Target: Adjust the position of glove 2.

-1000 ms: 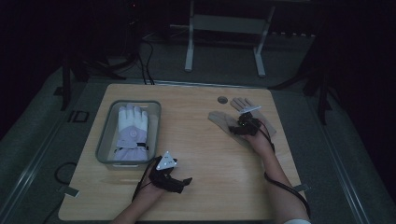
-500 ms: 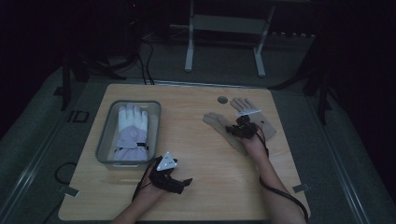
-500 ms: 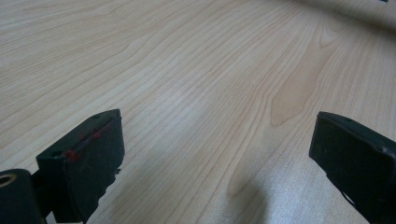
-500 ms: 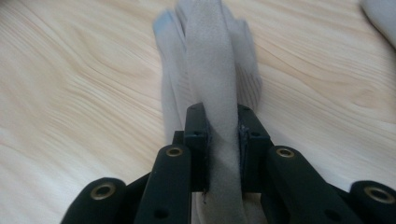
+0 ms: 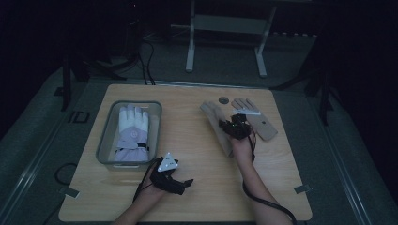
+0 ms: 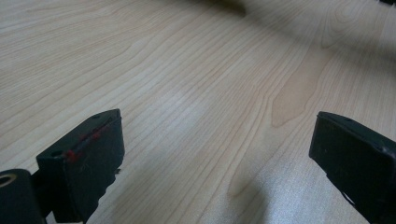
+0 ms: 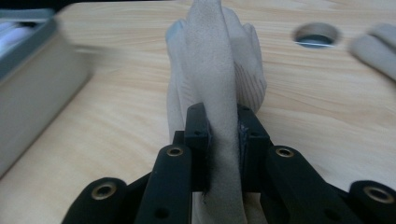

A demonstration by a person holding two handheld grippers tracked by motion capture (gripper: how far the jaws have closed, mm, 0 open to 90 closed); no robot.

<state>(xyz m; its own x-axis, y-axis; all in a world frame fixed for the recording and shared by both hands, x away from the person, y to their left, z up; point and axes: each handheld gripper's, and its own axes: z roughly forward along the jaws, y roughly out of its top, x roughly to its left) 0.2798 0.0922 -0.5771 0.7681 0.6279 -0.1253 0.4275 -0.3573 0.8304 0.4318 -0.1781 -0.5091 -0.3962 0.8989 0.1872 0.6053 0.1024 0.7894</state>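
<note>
The right claw (image 7: 223, 135) has just closed on the beige glove (image 7: 212, 60), pinching a fold (probably for lifting), while the left claw (image 6: 219, 158) rests wide over the counter (image 6: 187, 70).

The left tool (image 6: 210, 168) hangs wide open above the bare wooden table (image 6: 196, 70).

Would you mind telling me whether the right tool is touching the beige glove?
Touching. In the right gripper view, the right tool has both jaws pressed against a fold of the beige glove, pinching it between them.

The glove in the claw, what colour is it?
Beige, clearest in the right gripper view: glove.
</note>
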